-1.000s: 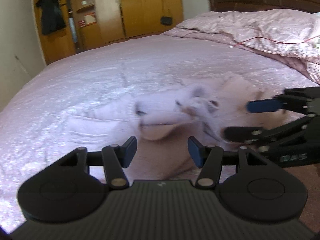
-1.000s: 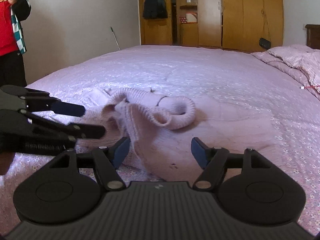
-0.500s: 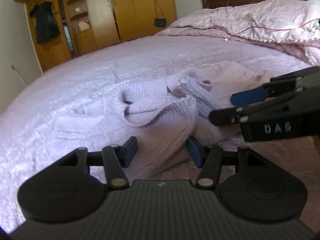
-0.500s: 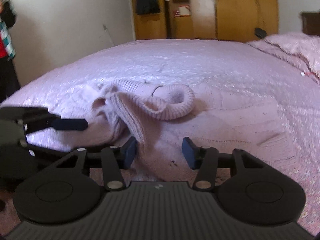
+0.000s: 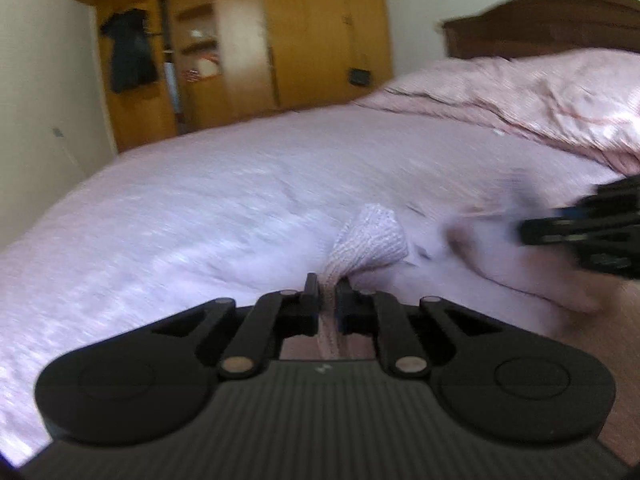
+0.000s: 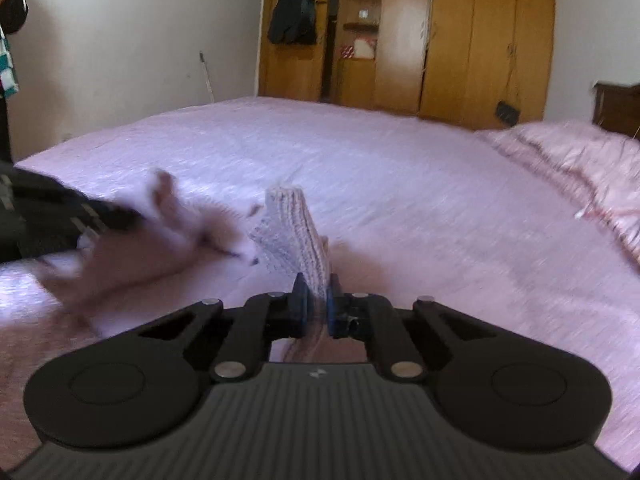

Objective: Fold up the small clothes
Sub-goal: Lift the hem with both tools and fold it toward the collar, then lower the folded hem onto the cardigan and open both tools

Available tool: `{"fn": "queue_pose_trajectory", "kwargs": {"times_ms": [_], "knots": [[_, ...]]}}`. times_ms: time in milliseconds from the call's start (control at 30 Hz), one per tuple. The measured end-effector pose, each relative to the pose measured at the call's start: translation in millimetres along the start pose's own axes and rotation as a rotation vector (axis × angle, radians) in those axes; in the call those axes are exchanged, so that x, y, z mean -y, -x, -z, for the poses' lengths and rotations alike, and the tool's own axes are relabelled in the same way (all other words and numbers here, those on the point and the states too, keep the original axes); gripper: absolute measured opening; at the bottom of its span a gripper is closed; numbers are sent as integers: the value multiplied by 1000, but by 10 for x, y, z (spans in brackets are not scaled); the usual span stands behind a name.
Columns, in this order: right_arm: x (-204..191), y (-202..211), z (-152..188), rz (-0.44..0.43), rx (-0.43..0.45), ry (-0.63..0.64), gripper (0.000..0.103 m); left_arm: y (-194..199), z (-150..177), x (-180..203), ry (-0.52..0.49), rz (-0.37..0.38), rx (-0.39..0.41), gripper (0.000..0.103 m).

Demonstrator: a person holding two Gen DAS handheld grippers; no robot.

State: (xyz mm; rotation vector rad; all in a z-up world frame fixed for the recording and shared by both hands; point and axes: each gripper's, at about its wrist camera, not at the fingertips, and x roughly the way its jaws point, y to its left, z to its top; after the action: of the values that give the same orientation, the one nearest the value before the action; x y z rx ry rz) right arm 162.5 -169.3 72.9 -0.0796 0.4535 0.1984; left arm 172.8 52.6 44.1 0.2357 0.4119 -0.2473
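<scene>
— So, how far along is the folding?

— Barely started, I'd judge. The pink knit garment [image 5: 370, 240] is not folded at all; it is lifted off the bed [image 5: 200, 208] at two places and strung between the grippers, with its middle blurred and sagging toward the bedspread.

— Who holds what?

— The left gripper [image 5: 328, 300] has its fingers clamped together on a bunched edge of knit that stands up just beyond the pads. The right gripper [image 6: 316, 300] is likewise pinched tight on a ribbed band, probably a cuff or hem, which sticks up between its blue pads. Each gripper shows as a dark smear at the side of the other's view.

— What remains, then?

— Nearly everything, by my reckoning: spread it flat on the bed, smooth it, then make the folds.

— And compared with a moment ago?

— Half a second back both pairs of fingers stood wide apart, hovering over the garment, which lay in a crumpled heap on the bed with a sleeve curled on top. Now both have closed on fabric and raised it, and both views are smeared, which suggests a quick lift or shake.

— Anything else around?

— A wooden wardrobe [image 6: 440, 32] at the far wall and a rumpled pink quilt [image 5: 540, 96] near the headboard.
</scene>
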Motion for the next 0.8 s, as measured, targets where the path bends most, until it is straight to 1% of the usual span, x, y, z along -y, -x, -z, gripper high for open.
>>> {"fn": "queue_pose_trajectory", "kwargs": {"times_ms": [33,100,200,300,400,467,567,633,700,800], "knots": [[70,-6,-47,29,10,21,9,-24,-57,-119,0,-41,11,10],[225,-31,-135,88,34,42,9,-83,-138,-299,0,-98,21,10],[508,-122,-240,170,50,3,9,-253,-209,-571,20,-160,10,10],[760,-290,-246,218,22,-42,8,-488,-179,-788,63,-212,-31,10],[933,-561,-176,233,-41,-39,9,-725,-116,-889,59,-264,-81,10],[1021,-753,-118,214,-96,-29,9,-877,-59,-962,55,-271,-120,12],[1078,-1051,-40,205,-160,29,9,-1076,-11,-1040,1,-251,-173,12],[1096,-1211,4,207,-199,63,9,-1168,-11,-1055,-42,-243,-192,13],[1086,-1345,42,215,-223,85,10,-1226,-24,-1107,-64,-222,-203,13],[1088,-1391,57,223,-223,82,10,-1226,-7,-1121,-54,-211,-215,13]]}}
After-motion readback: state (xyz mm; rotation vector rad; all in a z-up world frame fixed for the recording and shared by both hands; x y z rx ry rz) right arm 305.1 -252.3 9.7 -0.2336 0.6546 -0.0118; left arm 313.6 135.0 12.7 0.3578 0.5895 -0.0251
